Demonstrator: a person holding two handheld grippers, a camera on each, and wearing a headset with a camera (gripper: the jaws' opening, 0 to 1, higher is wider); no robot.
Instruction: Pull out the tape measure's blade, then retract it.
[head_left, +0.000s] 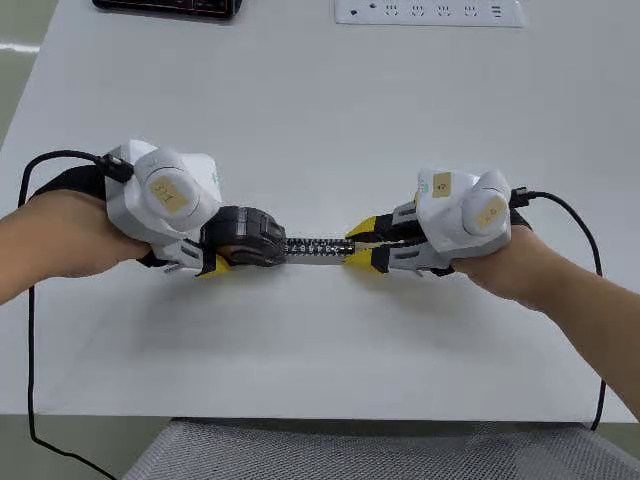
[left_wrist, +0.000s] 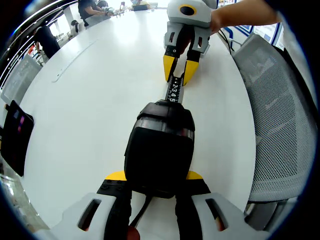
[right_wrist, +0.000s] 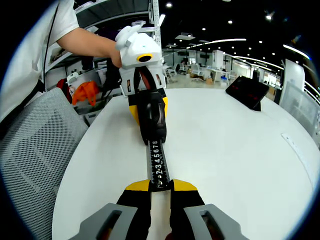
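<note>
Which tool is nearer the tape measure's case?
Left. The left tool clamps the case; the right tool pinches the blade, apart from the case.

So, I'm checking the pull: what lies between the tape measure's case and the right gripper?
A short stretch of numbered blade runs from the case to the right gripper, seen in the head view.

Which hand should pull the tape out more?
Probably the right. The right tongs already pinch the end of the blade, while the left tongs are busy holding the case.
</note>
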